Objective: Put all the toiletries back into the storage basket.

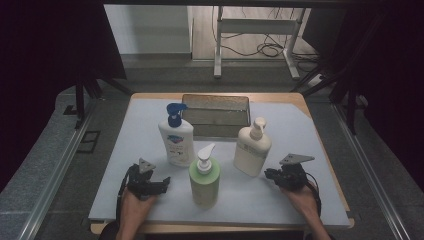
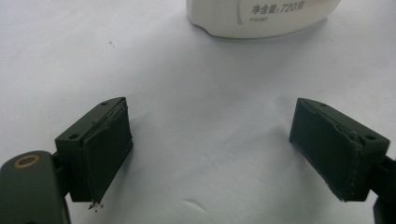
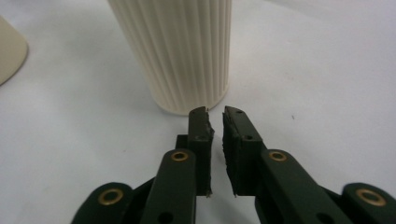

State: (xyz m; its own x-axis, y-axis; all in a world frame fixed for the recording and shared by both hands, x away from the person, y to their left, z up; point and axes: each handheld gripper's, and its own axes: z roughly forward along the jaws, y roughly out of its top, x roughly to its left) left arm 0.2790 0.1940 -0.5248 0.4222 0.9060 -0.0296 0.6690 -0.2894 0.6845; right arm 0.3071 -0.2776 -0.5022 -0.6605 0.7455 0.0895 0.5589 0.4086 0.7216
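Three pump bottles standing upright on a pale mat [image 1: 300, 200] over a wooden table [image 1: 345, 200]. Nearest both tools: a green ribbed bottle [image 1: 204, 182] with a white pump, front and centre, between the two hands. Behind it to the left, a white bottle with a blue pump [image 1: 176, 140]; to the right, a cream bottle [image 1: 252, 149] with a cream pump. Farther back, a dark shallow tray [image 1: 216, 116], just behind the bottles.

Left gripper [image 1: 164, 184] resting low on the mat, left of the green bottle, apart from it; in the left gripper view [image 2: 210, 154], jaws spread wide with nothing between them but bare mat. Base of a white bottle with printed characters at the top edge there, print unreadable from above.

Right gripper [image 1: 269, 174] just beside the cream bottle's foot, touching or not hard to say from above. In the right gripper view [image 3: 215, 114], jaws nearly closed, a thin slit between them, holding nothing, tips pointed at the ribbed wall of the green bottle, which looks pale cream in this light.
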